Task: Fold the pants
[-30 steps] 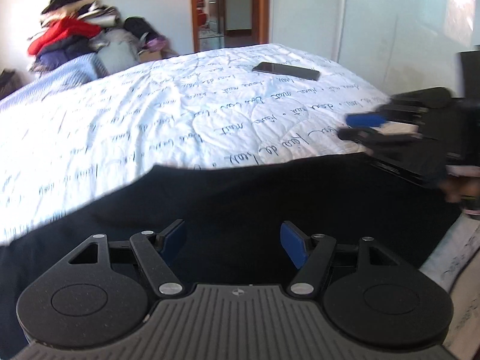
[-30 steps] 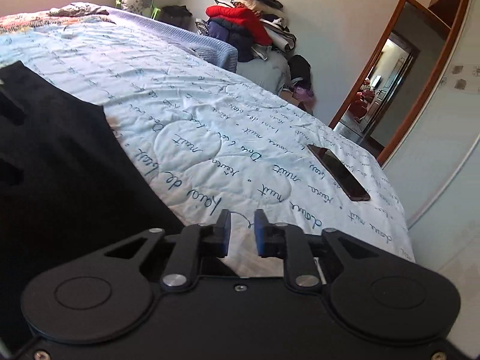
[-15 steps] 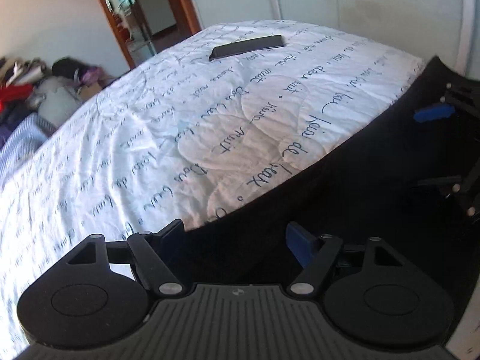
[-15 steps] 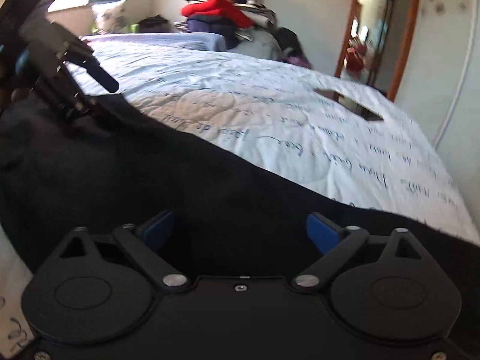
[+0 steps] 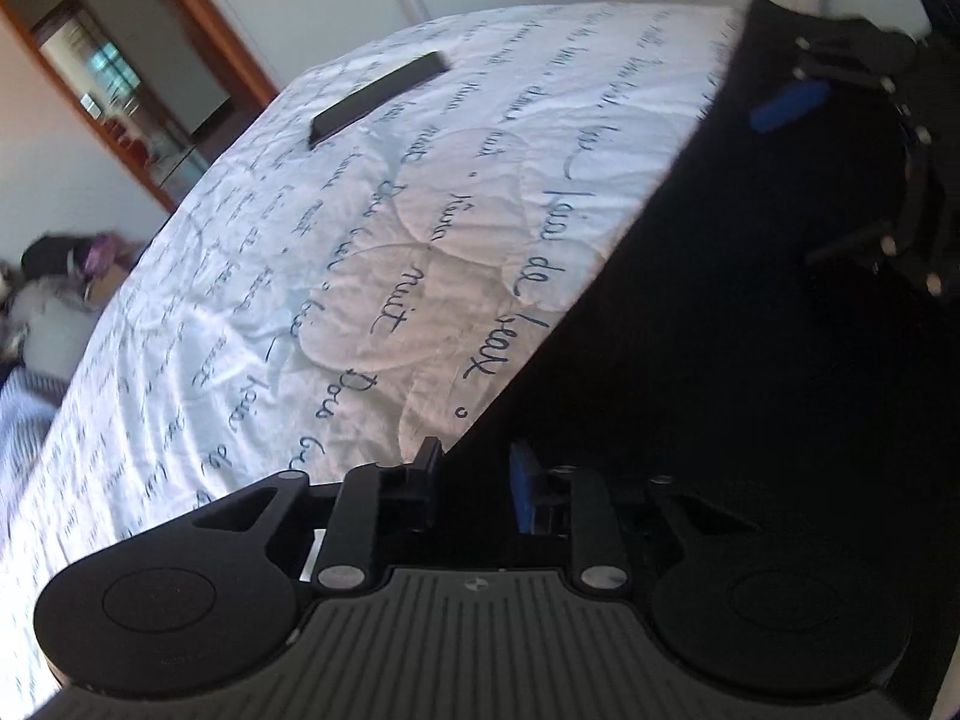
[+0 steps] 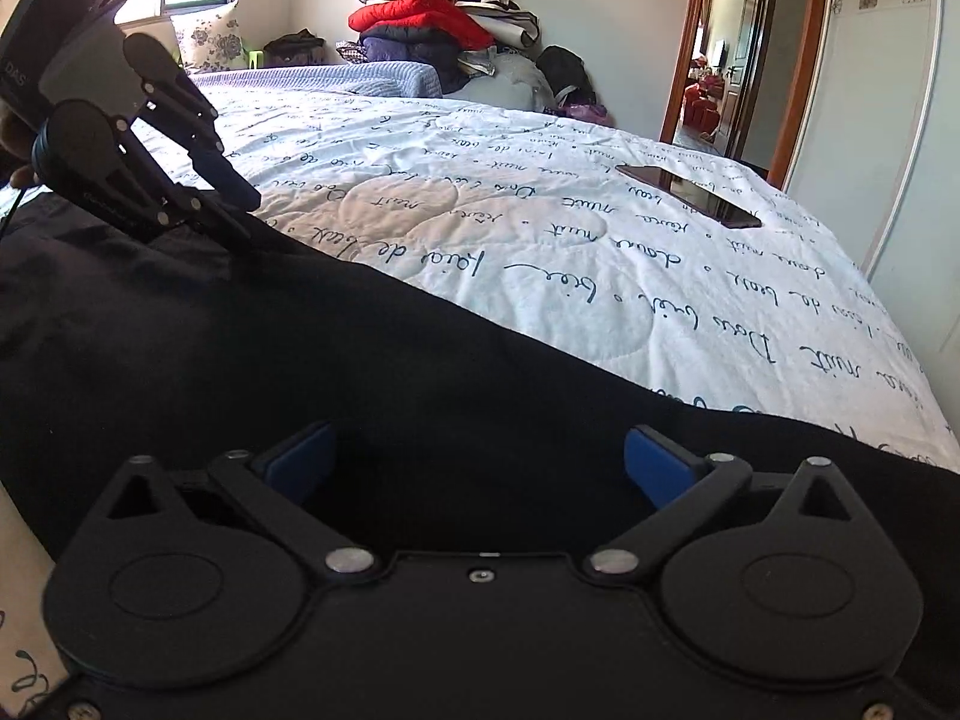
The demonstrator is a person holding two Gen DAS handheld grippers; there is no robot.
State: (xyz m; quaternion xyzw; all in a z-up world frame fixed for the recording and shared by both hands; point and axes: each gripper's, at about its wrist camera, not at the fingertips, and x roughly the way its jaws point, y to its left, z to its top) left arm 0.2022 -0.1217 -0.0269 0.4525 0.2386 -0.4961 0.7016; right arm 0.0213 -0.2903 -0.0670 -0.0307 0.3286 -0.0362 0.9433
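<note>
Black pants (image 5: 750,360) lie across the near side of a white quilt with blue handwriting (image 5: 420,252). My left gripper (image 5: 474,486) sits at the pants' far edge, its jaws closing with a gap still between the pads and the dark fabric edge in that gap. In the right wrist view the left gripper (image 6: 246,219) appears at upper left, tips down on the pants (image 6: 300,360). My right gripper (image 6: 480,462) hangs wide open just over the pants, nothing between its blue pads. The left wrist view shows the right gripper (image 5: 828,180) at upper right.
A dark phone (image 6: 690,195) lies on the quilt (image 6: 540,252) toward the far right corner. Beyond the bed are a pile of clothes (image 6: 444,18), a flowered pillow (image 6: 210,42) and an open wooden doorway (image 6: 738,60). A white wardrobe wall (image 6: 888,120) stands to the right.
My left gripper rolled and slid to the pants' edge, and its jaws narrowed around the fabric. My right gripper went from nearly shut to wide open and sank over the pants.
</note>
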